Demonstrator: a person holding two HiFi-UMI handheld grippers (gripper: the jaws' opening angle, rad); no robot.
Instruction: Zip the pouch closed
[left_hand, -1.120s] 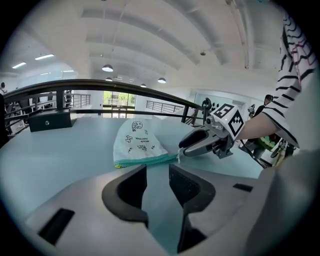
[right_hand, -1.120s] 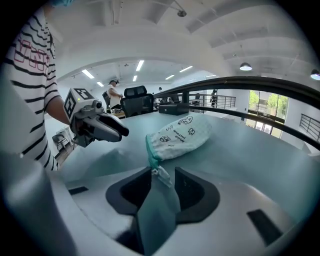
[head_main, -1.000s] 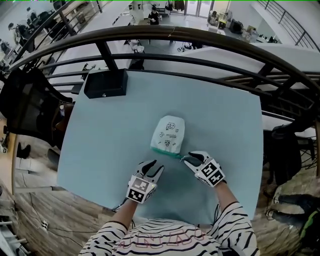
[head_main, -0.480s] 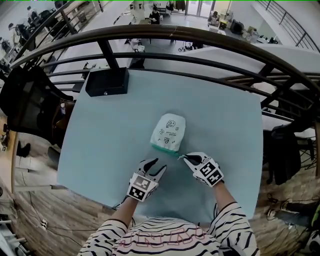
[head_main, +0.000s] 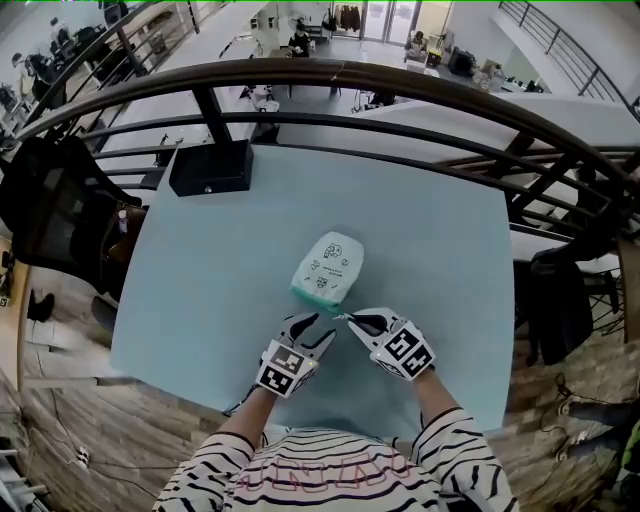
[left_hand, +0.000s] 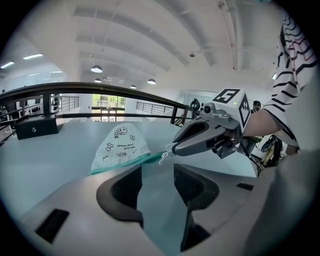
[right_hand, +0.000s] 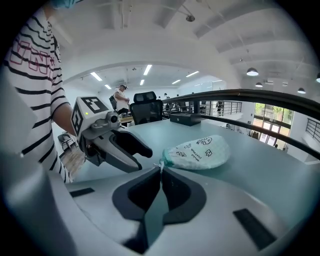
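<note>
Pale blue-green table (head_main: 200, 300) fills the head view, bare across nearly its whole top. A dark curved railing (head_main: 400, 75) runs along its far edge, and a black box (head_main: 210, 168) sits in the far left corner, well apart from everything else.

The pouch (head_main: 327, 265) lies flat near the table's middle, with open surface on every side. It is white, with a teal zip (left_hand: 135, 161) along its near edge. Small black cartoon drawings and a few lines of print mark its top, too small to read.

The right gripper (head_main: 352, 319) meets the pouch's near right corner. Its jaws are closing, nearly together, pinching the white zip pull (right_hand: 161, 164) at their tips.

The left gripper (head_main: 315, 328) hovers just beside it, short of the pouch. Its jaws are opening wide, with only bare table between them.
</note>
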